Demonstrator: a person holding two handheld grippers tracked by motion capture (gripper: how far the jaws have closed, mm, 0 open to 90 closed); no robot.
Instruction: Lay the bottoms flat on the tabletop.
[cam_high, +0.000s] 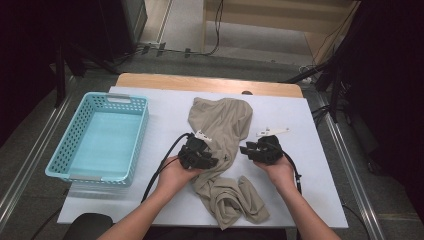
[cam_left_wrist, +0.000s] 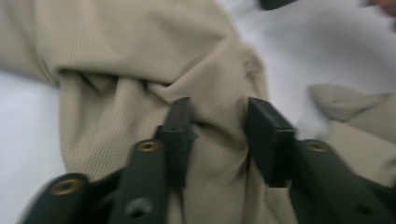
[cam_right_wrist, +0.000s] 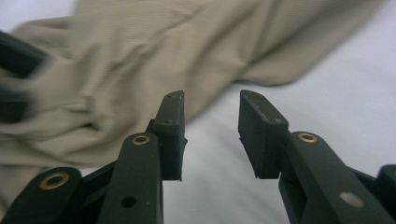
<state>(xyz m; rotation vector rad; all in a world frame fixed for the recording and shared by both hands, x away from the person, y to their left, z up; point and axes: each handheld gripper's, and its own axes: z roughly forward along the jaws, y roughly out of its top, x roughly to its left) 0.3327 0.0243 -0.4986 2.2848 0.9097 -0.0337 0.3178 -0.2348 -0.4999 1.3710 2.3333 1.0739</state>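
The table (cam_high: 165, 107) has a white top, and your beige garment (cam_high: 223, 125) sprawls down the middle of it, from near the far edge almost to the near edge, bunched and twisted at the near end. The teal basket (cam_high: 65, 150) sits along the left edge, looks empty, and is well apart from the cloth. My guess is that's where the garment ends up once it's folded, but that's just me reading the layout.

Your left tongs (cam_high: 205, 159) are on the cloth at its narrow middle. In the left gripper view a ridge of fabric (cam_left_wrist: 217, 135) sits between the tongs (cam_left_wrist: 218, 128), which are spread partway and not clearly biting. It looks like you're gathering a fold there, since that's where the cloth pinches in.

Your right tongs (cam_high: 247, 150) hang just beside the garment's right edge, spread with nothing between them. The right gripper view shows bare table between the pads (cam_right_wrist: 262, 135), with the cloth (cam_right_wrist: 140, 60) off to the side.

Hard to tell: what kind of garment it is, because the folds hide its shape. The left gripper view is blurry too.
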